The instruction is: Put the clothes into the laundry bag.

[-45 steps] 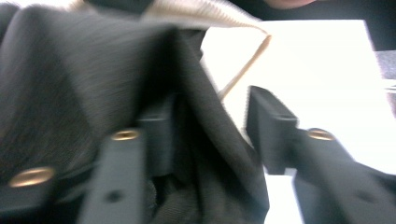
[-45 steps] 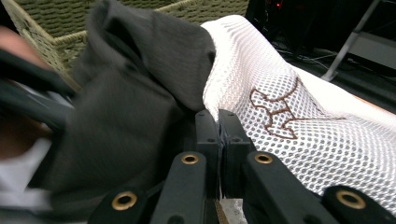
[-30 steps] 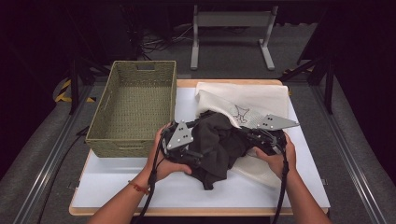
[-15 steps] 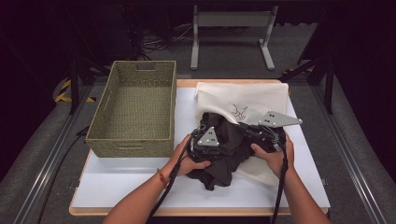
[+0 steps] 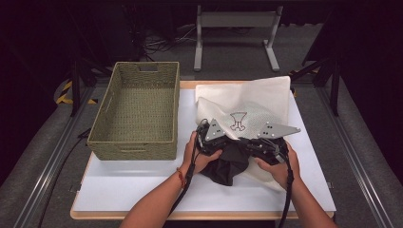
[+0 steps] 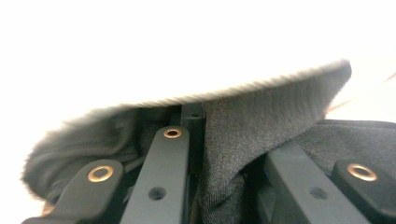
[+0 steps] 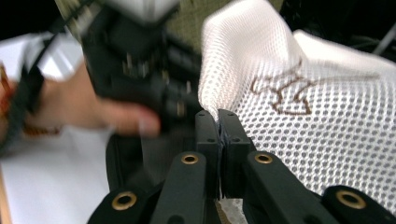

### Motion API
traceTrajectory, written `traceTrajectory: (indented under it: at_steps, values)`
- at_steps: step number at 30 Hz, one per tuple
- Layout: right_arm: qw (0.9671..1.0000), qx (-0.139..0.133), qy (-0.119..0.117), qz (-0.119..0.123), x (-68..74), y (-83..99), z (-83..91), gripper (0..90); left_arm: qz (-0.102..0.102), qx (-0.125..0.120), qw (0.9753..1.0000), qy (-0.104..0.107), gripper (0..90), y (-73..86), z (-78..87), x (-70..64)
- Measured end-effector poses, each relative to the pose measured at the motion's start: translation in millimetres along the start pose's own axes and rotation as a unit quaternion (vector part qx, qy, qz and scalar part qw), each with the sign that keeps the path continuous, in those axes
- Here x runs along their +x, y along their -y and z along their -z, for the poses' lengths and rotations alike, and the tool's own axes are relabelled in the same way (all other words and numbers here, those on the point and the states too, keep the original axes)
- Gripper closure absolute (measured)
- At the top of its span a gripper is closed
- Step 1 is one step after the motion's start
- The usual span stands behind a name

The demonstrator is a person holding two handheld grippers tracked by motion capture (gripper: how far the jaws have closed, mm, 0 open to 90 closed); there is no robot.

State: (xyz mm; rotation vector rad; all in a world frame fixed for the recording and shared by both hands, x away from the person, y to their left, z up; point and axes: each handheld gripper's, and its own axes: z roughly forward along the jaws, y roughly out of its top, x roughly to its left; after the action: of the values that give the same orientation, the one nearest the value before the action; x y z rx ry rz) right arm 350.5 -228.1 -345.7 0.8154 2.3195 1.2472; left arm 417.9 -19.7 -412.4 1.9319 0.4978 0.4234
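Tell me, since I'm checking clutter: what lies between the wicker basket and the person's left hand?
In the high view, just bare white table top separates the wicker basket from the left hand.

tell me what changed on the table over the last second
The left tool slid right toward the right tool, bunching the dark garment smaller and pushing it under the white mesh bag, which now covers more of it. Both tools stayed shut on fabric. The woven basket stayed put.
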Motion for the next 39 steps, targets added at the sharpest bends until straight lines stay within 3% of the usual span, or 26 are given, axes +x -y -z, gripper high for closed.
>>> traceTrajectory:
  at_steps: [4,5,7,8,9,11,14,17,19,21,24,26,29,30,32,33,34,36,39]
  values:
    - [0.9998,0.016,0.005,0.006,0.7,10.9,-4.3,88.2,-0.010,0.004,0.9998,0.019,59.8,1.5,10.8,-3.4]
    - [0.9997,0.020,0.010,0.012,0.8,12.4,-4.4,88.2,-0.017,0.006,0.9997,0.016,59.8,0.8,18.0,-5.0]
    - [0.9995,0.023,0.015,0.015,0.8,14.5,-3.5,88.2,-0.015,0.013,0.9993,0.032,43.6,-0.8,29.7,-4.2]
    - [0.9995,0.024,0.016,0.016,0.8,15.0,-3.0,88.2,-0.008,0.020,0.9983,0.055,37.6,-1.3,40.4,-2.6]
    - [0.9993,0.027,0.018,0.019,1.2,16.3,-1.8,88.2,-0.013,0.028,0.9980,0.056,26.2,-1.5,47.5,-3.2]
    - [0.9992,0.028,0.021,0.021,2.2,18.8,-0.9,88.2,-0.016,0.045,0.9966,0.068,19.1,-0.3,58.5,-4.5]
    - [0.9990,0.027,0.025,0.027,4.0,21.9,-0.5,88.1,-0.046,0.087,0.9927,0.069,11.7,8.7,70.7,-11.4]
    - [0.9992,0.020,0.023,0.027,5.3,22.9,0.5,88.1,-0.038,0.131,0.9872,0.082,6.2,20.8,62.3,-14.5]
    - [0.9993,0.017,0.021,0.026,5.8,23.1,0.8,88.1,-0.044,0.157,0.9834,0.079,5.8,30.5,50.6,-19.1]
    - [0.9994,0.017,0.019,0.025,6.7,24.0,0.9,88.1,-0.047,0.187,0.9784,0.073,6.1,39.0,35.9,-21.0]
    - [0.9993,0.021,0.014,0.026,7.6,26.6,0.4,88.1,-0.044,0.196,0.9774,0.067,12.0,46.0,23.4,-21.4]
    - [0.9993,0.025,0.008,0.027,7.8,27.7,-1.4,88.0,-0.032,0.181,0.9805,0.068,21.2,47.0,18.8,-20.0]
    - [0.9992,0.026,0.008,0.028,8.6,27.5,-3.6,88.0,-0.029,0.174,0.9819,0.069,58.2,45.7,16.8,-15.9]
    - [0.9991,0.027,0.007,0.030,9.6,26.7,-4.8,88.1,-0.028,0.171,0.9825,0.068,58.2,44.7,16.4,-14.9]
    - [0.9990,0.028,0.006,0.034,12.1,24.8,-6.6,88.1,-0.029,0.161,0.9835,0.078,76.8,43.1,17.0,-13.6]
    - [0.9988,0.028,0.006,0.041,14.7,22.3,-7.3,88.2,-0.024,0.146,0.9859,0.079,79.8,41.4,20.1,-12.5]
    - [0.9988,0.028,0.006,0.041,14.7,22.3,-7.3,88.2,-0.024,0.146,0.9859,0.079,80.0,41.4,20.1,-12.5]
    - [0.9985,0.024,0.007,0.048,18.7,16.8,-6.9,88.2,-0.027,0.120,0.9897,0.072,80.3,34.5,27.6,-12.8]
    - [0.9985,0.006,-0.001,0.055,25.5,4.6,-3.7,88.3,-0.046,0.088,0.9933,0.058,80.7,17.6,39.3,-18.8]
